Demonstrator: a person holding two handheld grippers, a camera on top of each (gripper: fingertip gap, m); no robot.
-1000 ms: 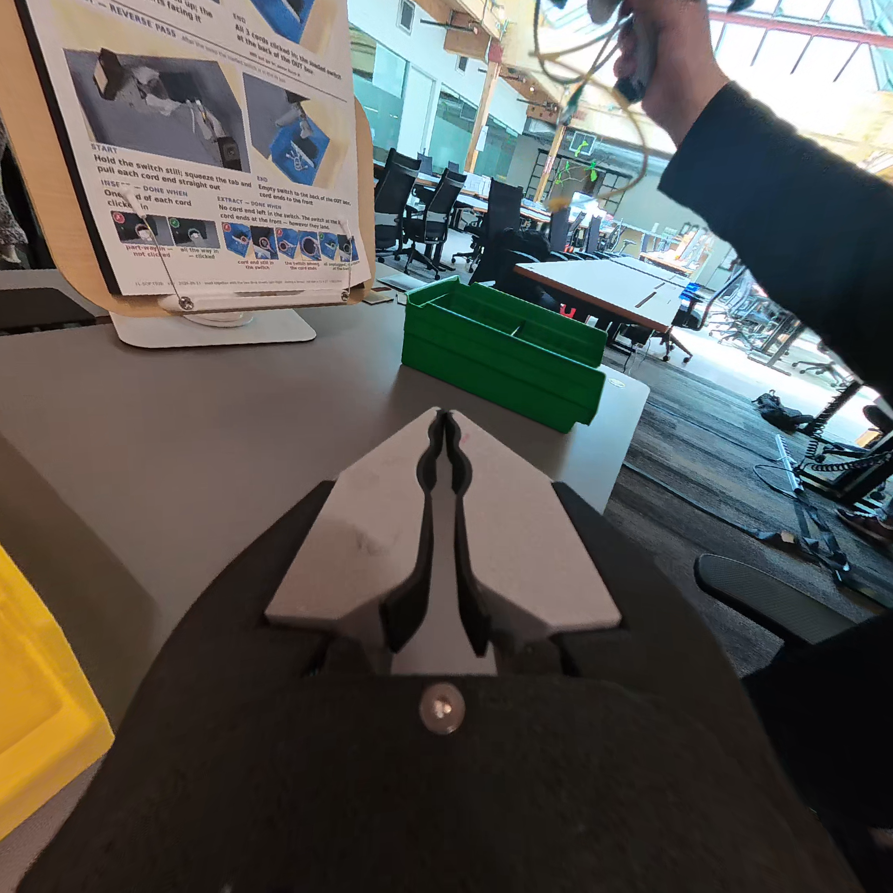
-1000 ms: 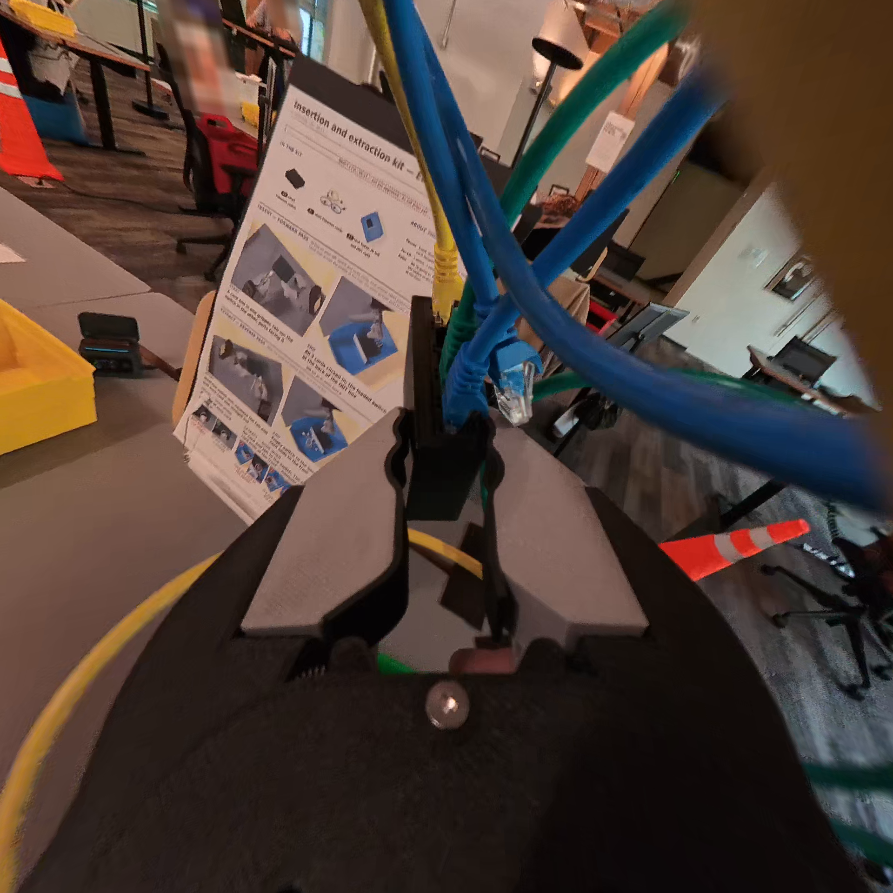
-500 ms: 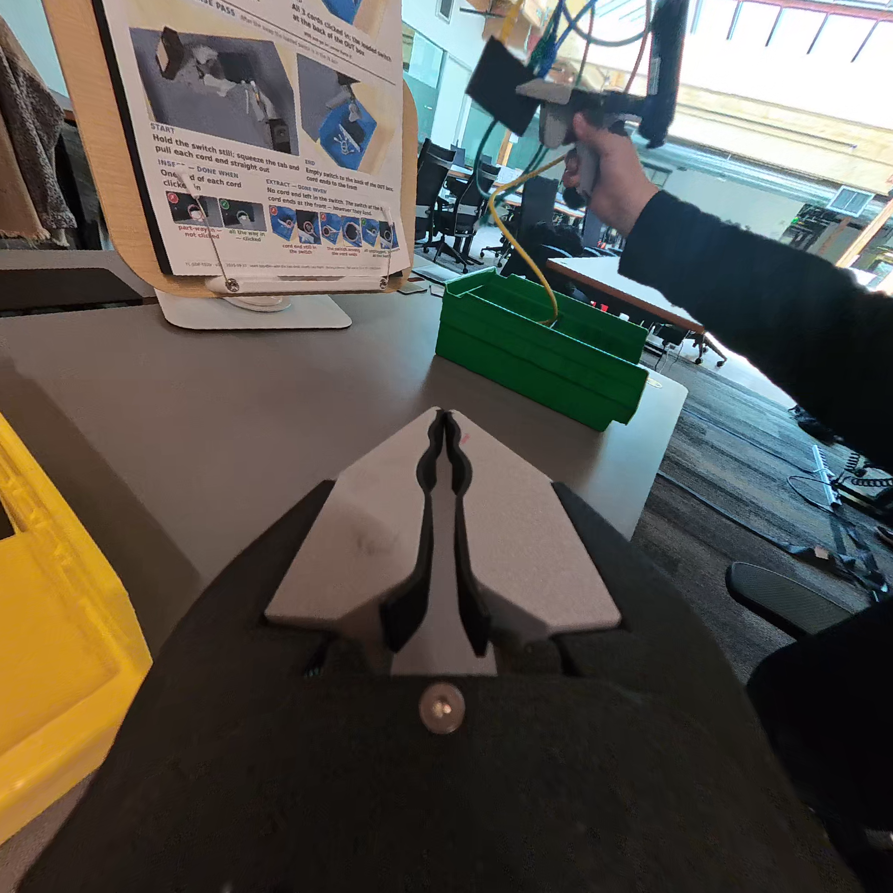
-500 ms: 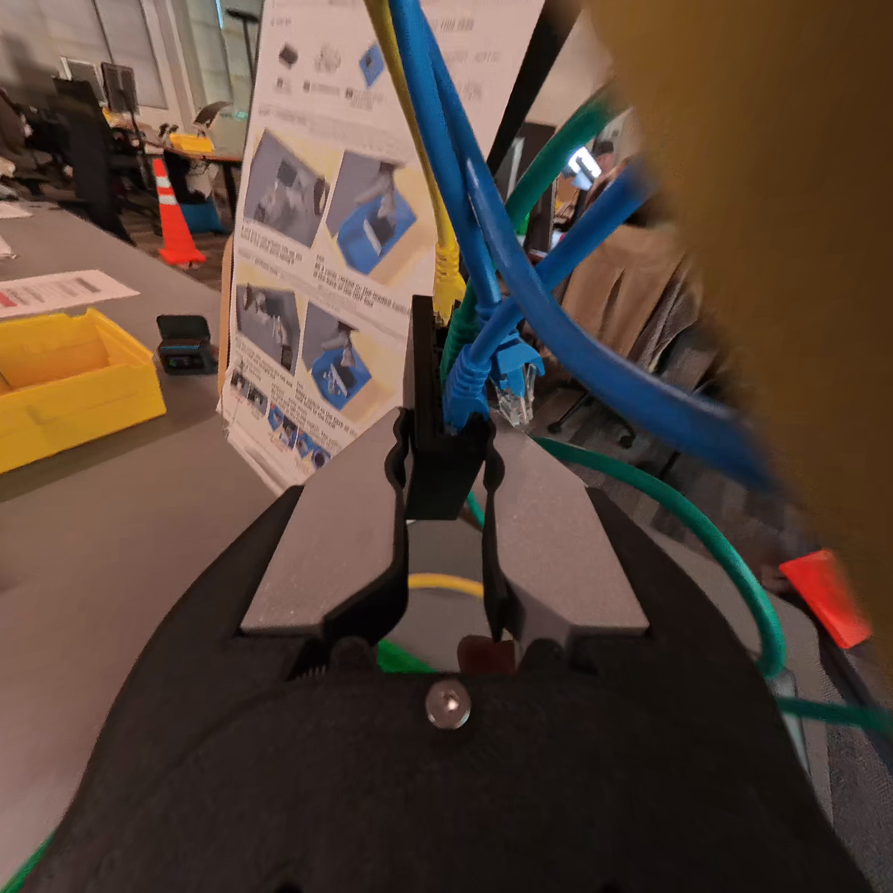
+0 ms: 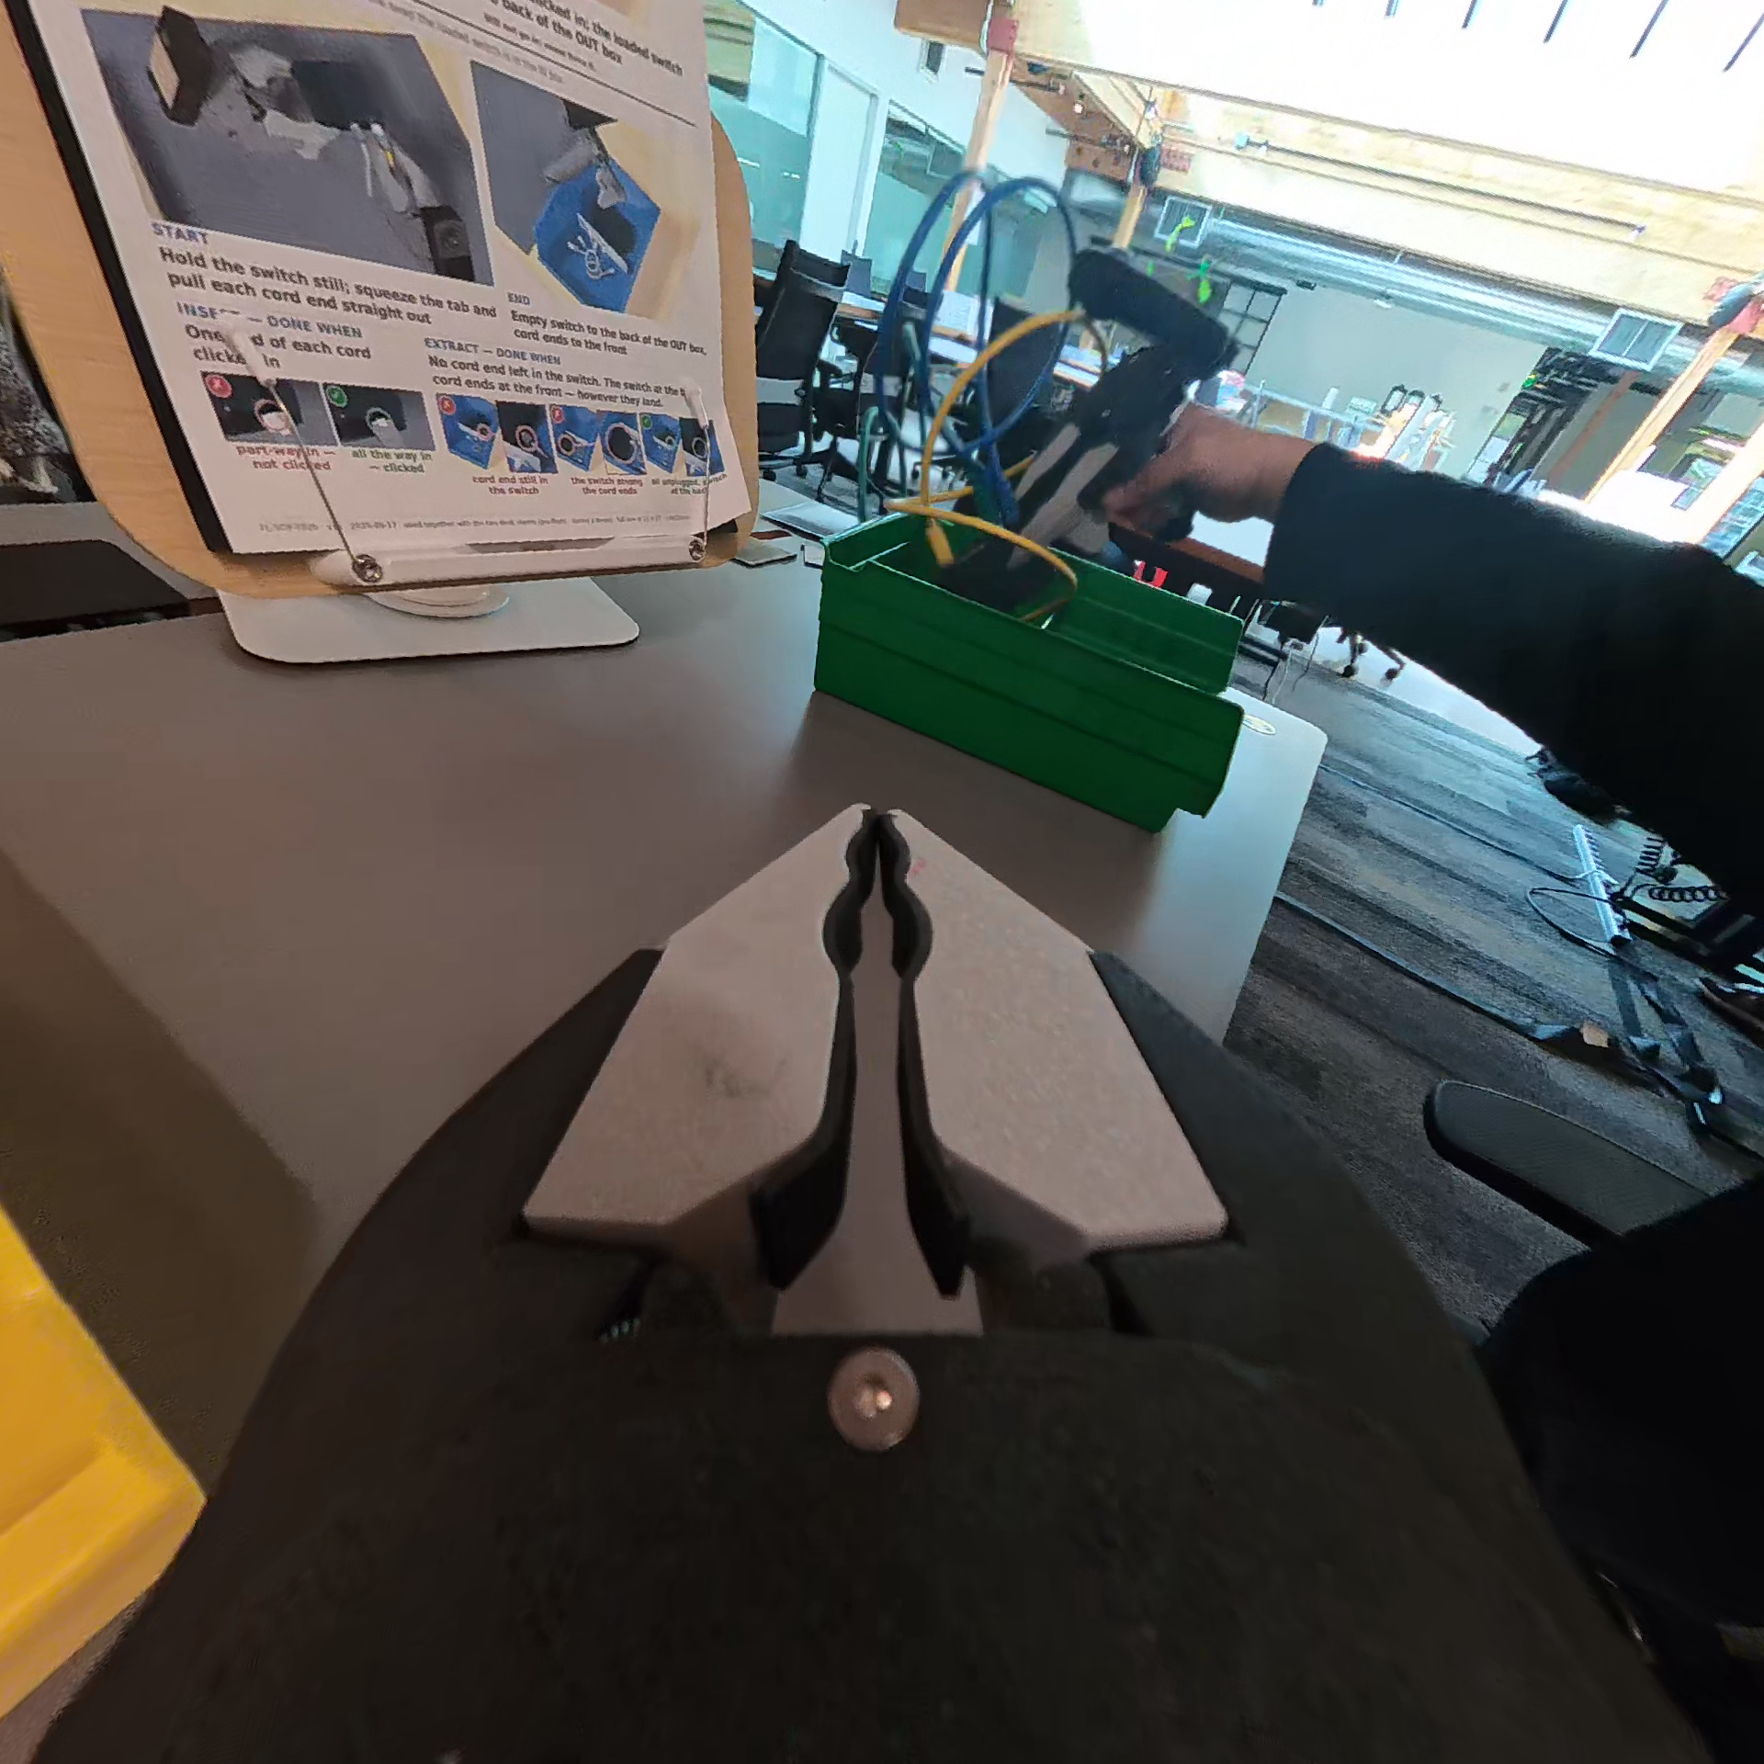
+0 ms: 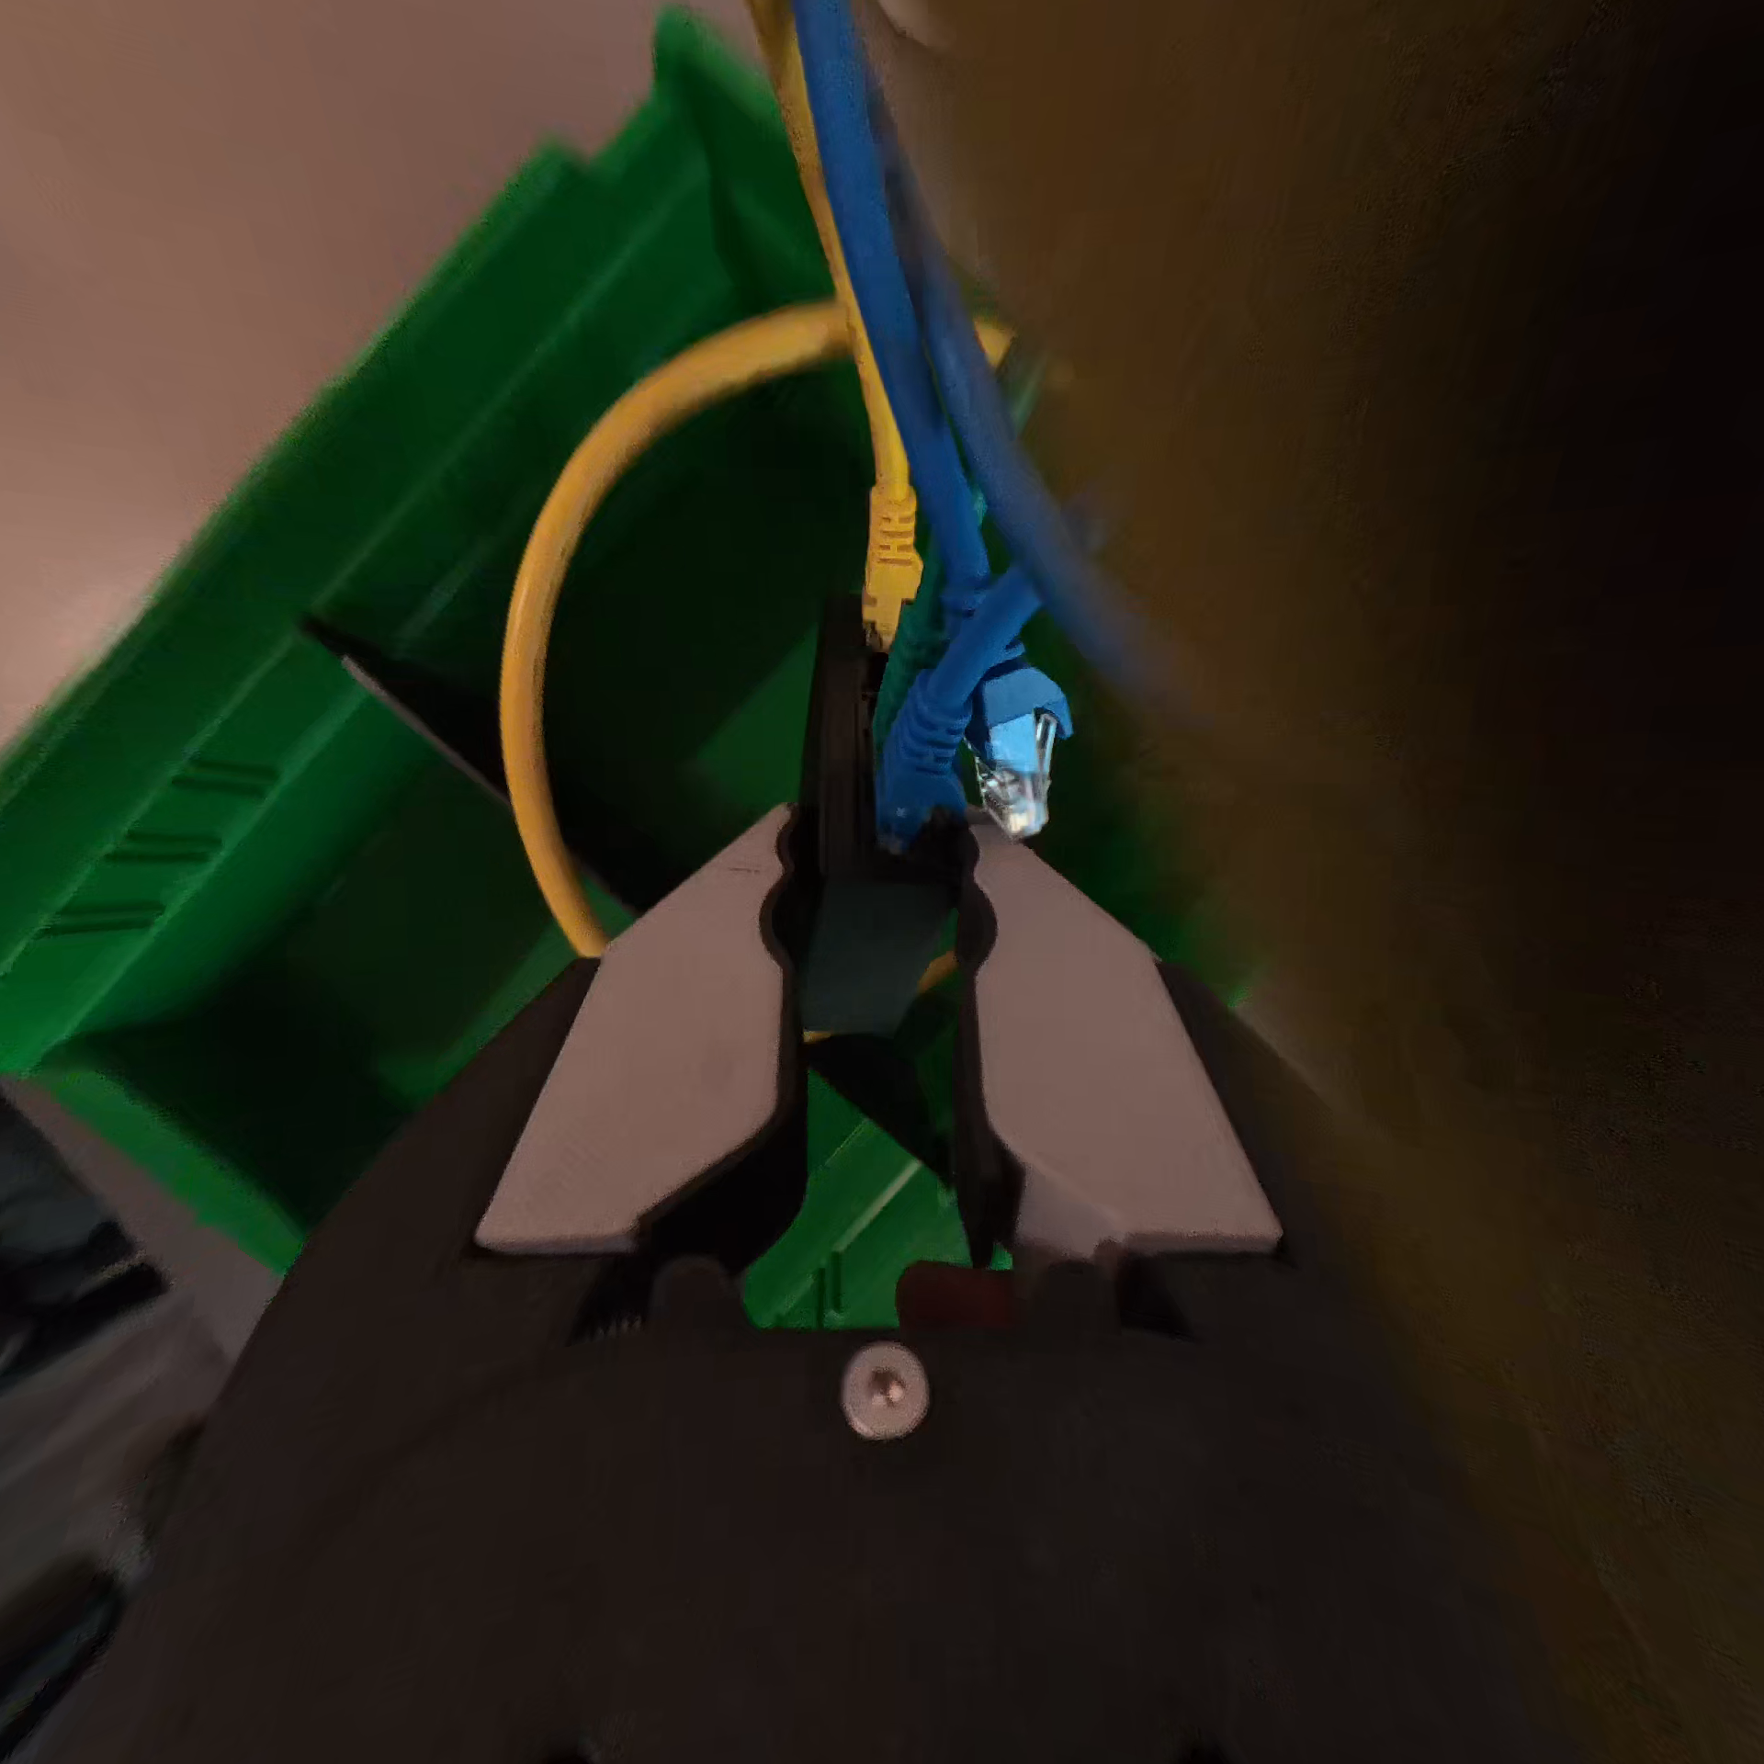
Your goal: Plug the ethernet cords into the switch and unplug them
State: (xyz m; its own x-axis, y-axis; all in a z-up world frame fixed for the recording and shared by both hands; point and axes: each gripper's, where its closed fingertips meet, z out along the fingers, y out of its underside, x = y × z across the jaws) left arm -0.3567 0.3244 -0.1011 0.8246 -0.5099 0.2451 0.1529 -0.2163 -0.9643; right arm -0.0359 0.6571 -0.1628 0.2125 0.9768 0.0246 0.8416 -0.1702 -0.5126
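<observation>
Over green bin (image 6: 286, 764) now: right gripper (image 6: 878, 840) lowered, clamping switch (image 6: 859, 945).

Grey desk (image 5: 401, 859) carrying everything, matte top, far right corner ending over dark floor (image 5: 1432, 1002). Green bin (image 5: 1012, 706) sitting near that far right corner, long side angled across desk. White stand base (image 5: 430, 625) resting at far left, propping up wooden board with printed sheet (image 5: 401, 277). Yellow bin (image 5: 67, 1489) sitting at near left edge, only partly showing.
</observation>
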